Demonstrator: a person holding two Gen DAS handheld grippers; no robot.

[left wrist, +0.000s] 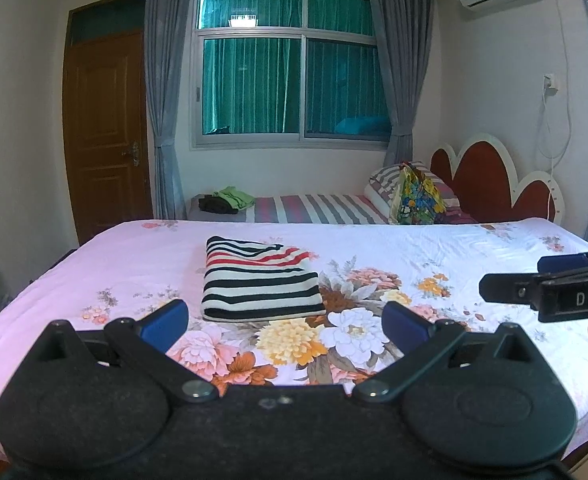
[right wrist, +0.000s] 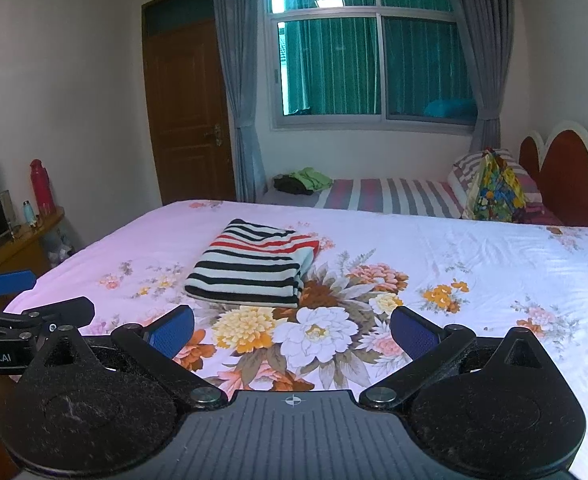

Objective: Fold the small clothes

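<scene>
A striped garment in black, white and red lies folded into a neat rectangle on the floral bed sheet. It also shows in the right wrist view. My left gripper is open and empty, held above the near part of the bed, short of the garment. My right gripper is open and empty, at a similar distance from it. The right gripper's fingers enter the left wrist view from the right. The left gripper's fingers enter the right wrist view from the left.
A second bed with a striped sheet stands behind, with green and dark clothes, a pillow and a colourful bag. A wooden door is at the left. A side cabinet with a red bottle and a TV stands at the far left.
</scene>
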